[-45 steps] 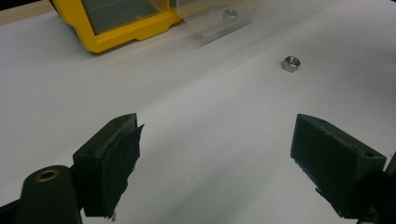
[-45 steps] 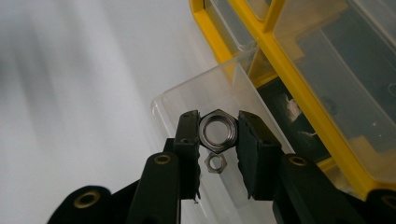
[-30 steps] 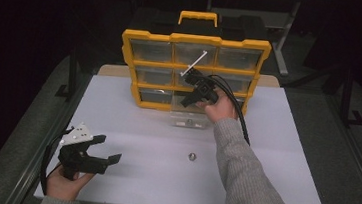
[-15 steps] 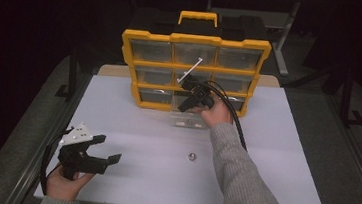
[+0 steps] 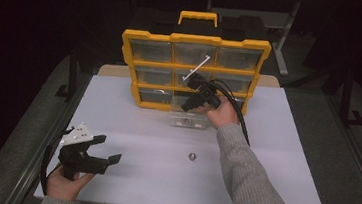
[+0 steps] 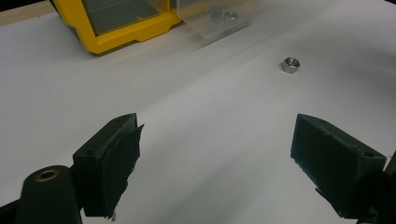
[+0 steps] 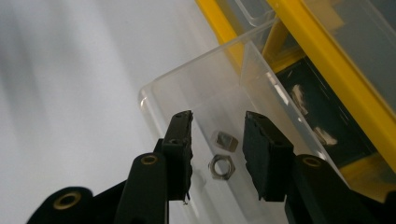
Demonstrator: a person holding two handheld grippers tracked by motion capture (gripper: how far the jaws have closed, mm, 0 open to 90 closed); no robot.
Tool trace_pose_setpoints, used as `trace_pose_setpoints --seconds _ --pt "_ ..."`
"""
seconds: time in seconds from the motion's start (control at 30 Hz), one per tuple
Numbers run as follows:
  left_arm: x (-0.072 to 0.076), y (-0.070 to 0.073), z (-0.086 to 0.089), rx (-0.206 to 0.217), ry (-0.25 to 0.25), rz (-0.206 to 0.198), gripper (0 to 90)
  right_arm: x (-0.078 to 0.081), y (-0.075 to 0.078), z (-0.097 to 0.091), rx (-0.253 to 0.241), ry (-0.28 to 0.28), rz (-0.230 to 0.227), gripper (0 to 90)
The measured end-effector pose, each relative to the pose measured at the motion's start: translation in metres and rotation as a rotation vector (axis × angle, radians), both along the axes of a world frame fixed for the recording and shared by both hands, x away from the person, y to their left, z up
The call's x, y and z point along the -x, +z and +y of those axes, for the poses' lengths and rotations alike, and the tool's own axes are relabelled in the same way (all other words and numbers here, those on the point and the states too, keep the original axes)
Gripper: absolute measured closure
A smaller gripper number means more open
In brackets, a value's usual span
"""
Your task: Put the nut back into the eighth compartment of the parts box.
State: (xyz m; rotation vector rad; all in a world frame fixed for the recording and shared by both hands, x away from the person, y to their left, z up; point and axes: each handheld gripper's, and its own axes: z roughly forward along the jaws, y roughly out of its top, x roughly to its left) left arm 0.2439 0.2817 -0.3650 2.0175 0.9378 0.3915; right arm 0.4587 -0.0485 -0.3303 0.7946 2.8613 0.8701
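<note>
your left gripper point(image 5: 106, 151) sat nearest you, its jaws spread wide with nothing between them over the bare white table point(image 5: 135, 138). beyond its jaws and off toward the right one lay a single loose nut point(image 6: 290, 64), well apart from them, still waiting to be collected.

farther out, your right gripper point(image 7: 215, 163) hung over the clear drawer point(image 7: 187, 98) pulled out from the bottom row of the yellow organiser point(image 5: 193, 72). its jaws had just been opening and stood a little apart; nothing was pinched. two nuts point(image 7: 222, 159) lay on the drawer floor in the gap beyond the tips, one just past the other, so the drop looked done.

to finish this step well, you wanted to lift the right gripper straight up out of the drawer before swinging away, because the tips sat close inside the front wall and a sideways pull could have dragged the drawer off its slot or tipped the nuts out. keeping the jaws only that far apart seemed wise, as wider tips might have knocked the side walls. the left gripper, already wide, looked well placed to go for the loose nut next
</note>
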Motion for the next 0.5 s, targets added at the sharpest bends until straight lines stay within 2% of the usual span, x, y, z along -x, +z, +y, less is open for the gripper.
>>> trace_pose_setpoints --seconds 0.23,0.5 --pt "0.0 0.0 -0.001 0.0 0.001 0.0 15.2 0.021 0.014 -0.025 -0.053 0.001 -0.008 58.9" --pt "0.001 0.0 -0.002 0.0 0.003 0.001 15.3 0.042 0.019 -0.046 -0.069 0.009 -0.023 57.9"
